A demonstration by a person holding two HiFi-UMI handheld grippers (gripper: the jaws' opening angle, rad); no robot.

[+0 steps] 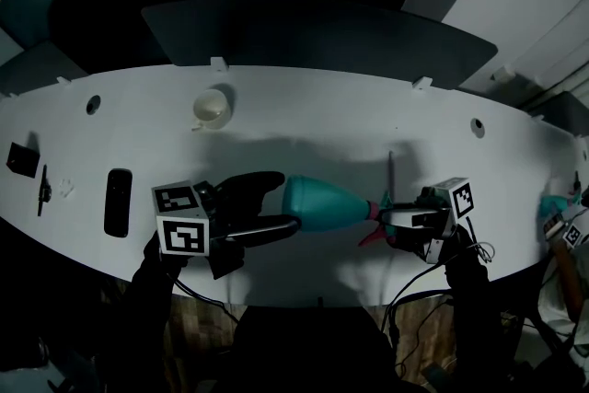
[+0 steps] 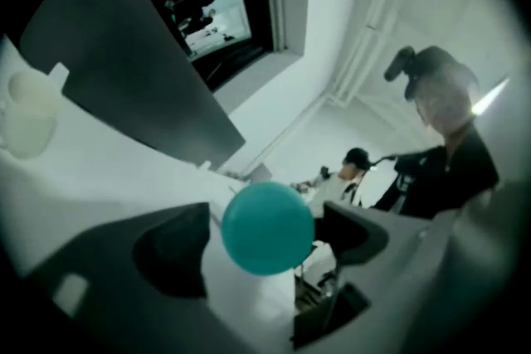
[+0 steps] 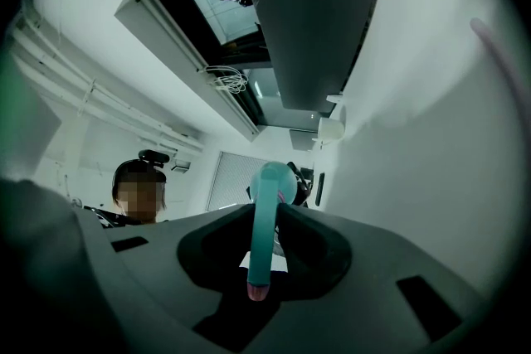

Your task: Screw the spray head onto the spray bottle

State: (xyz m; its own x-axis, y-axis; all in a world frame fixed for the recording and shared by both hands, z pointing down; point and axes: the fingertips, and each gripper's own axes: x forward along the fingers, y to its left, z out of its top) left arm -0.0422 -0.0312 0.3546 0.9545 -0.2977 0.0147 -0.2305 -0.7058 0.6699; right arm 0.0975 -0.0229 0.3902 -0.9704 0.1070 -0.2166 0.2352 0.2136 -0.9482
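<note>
Head view: spray bottle (image 1: 322, 204), white cup (image 1: 212, 108)

The left tongs (image 1: 277, 202) and right tongs (image 1: 387, 215) are black, each bearing a white cube (image 1: 184, 231) with black square markers. Black cables (image 1: 402, 294) hang beneath. The sleeves (image 1: 147, 299) are dark.

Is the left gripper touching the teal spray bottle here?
Apart. In the left gripper view, the spray bottle sits between the open jaws of the left gripper, with background visible on either side.
</note>
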